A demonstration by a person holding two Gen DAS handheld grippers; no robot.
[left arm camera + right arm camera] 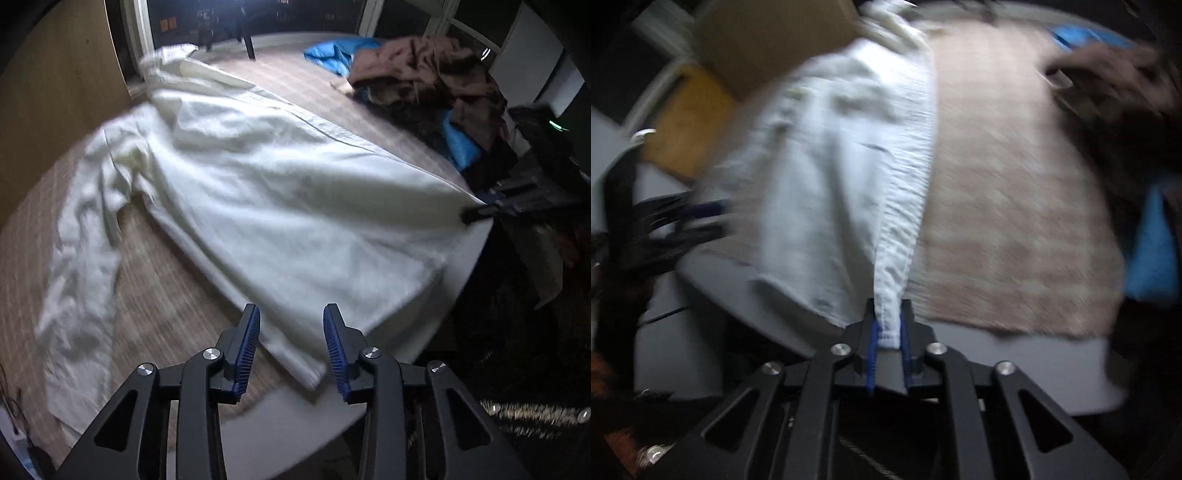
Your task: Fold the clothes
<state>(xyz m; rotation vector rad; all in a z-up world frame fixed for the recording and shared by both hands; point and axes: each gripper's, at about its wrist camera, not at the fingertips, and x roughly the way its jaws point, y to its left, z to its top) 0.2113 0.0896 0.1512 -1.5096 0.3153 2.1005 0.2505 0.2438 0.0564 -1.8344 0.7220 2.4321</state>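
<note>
My left tongs [291, 317] stand released over the near edge of the table [288, 417], their blue pads apart with nothing between them; a folded corner of the white garment [258, 206] lies on the table just below and between the tips, untouched. The garment spreads across the striped cloth [162, 295] that covers the table, one sleeve trailing toward the left edge and the collar end reaching the far left corner. My right tongs [889, 325] are clenched on the garment's stitched hem [890, 328], which runs up taut from the pads at the near edge; the left view shows the same grip at the table's right edge. A heap of brown clothes [424, 70] and blue clothes [332, 51] sits at the far right corner.
</note>
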